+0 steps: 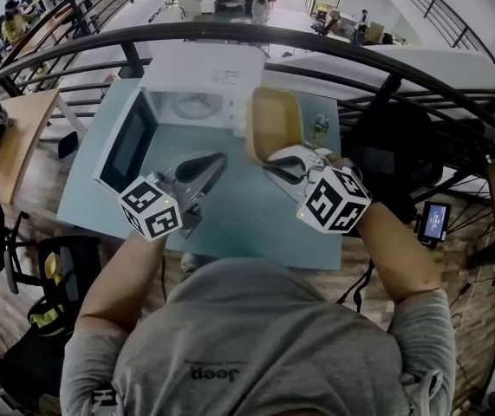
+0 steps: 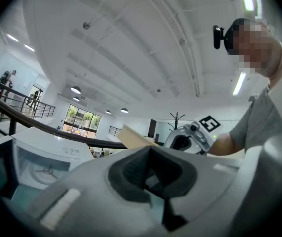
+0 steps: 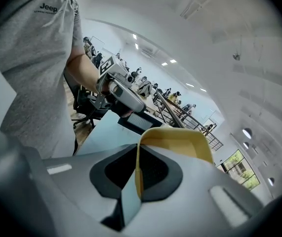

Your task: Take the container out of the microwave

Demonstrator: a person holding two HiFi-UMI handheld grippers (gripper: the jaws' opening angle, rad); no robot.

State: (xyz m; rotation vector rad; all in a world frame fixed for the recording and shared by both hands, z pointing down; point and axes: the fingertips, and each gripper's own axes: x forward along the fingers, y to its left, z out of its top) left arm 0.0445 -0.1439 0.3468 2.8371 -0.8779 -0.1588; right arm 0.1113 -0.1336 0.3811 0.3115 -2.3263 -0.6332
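Clearly, "Jeep" on grey shirt [image 1: 256,345]; right tool [image 1: 275,163] tight on yellow container [image 1: 275,118] rim, left tool [image 1: 218,160] seemingly pressed together.

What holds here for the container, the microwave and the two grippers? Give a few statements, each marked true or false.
1. The right gripper is shut on the rim of the yellow container. True.
2. The container sits inside the microwave. False: it is outside, held above the table in front of the microwave.
3. The microwave door stands open. True.
4. The left gripper also grips the container. False: nothing is between its jaws, and it is apart from the container.
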